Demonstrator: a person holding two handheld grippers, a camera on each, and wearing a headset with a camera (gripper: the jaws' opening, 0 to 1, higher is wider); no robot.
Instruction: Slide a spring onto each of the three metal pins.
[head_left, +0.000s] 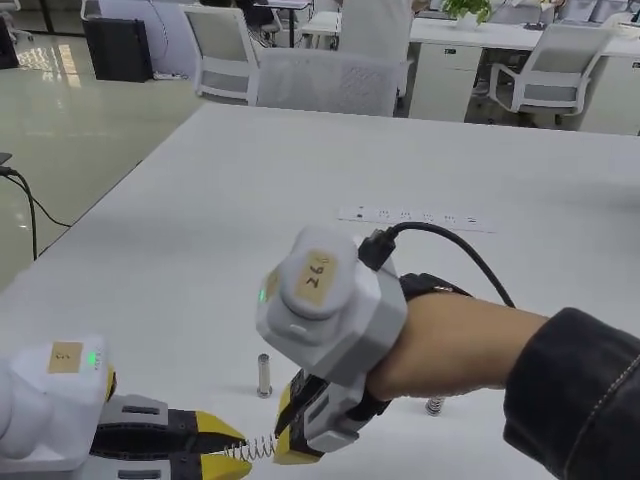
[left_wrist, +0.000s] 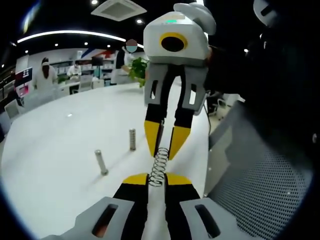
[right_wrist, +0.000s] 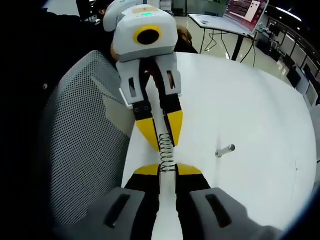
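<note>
A small coil spring (head_left: 257, 449) is stretched between my two grippers just above the white table (head_left: 250, 200), near its front edge. My left gripper (head_left: 235, 445) pinches one end and my right gripper (head_left: 290, 445) pinches the other, tip to tip. The left gripper view has the spring (left_wrist: 159, 167) rising from my left gripper (left_wrist: 157, 180) into the right gripper (left_wrist: 164, 150). The right gripper view shows the spring (right_wrist: 166, 152) between my right gripper (right_wrist: 167, 171) and the left gripper (right_wrist: 165, 137). A bare metal pin (head_left: 264, 375) stands just behind them. A second pin (head_left: 434, 405) carries a spring.
A white power strip (head_left: 415, 216) lies further back on the table. Office chairs (head_left: 325, 80) stand beyond the far edge. A grey mesh chair (left_wrist: 260, 170) sits close beside the grippers. The table's left edge drops to the floor (head_left: 60, 130).
</note>
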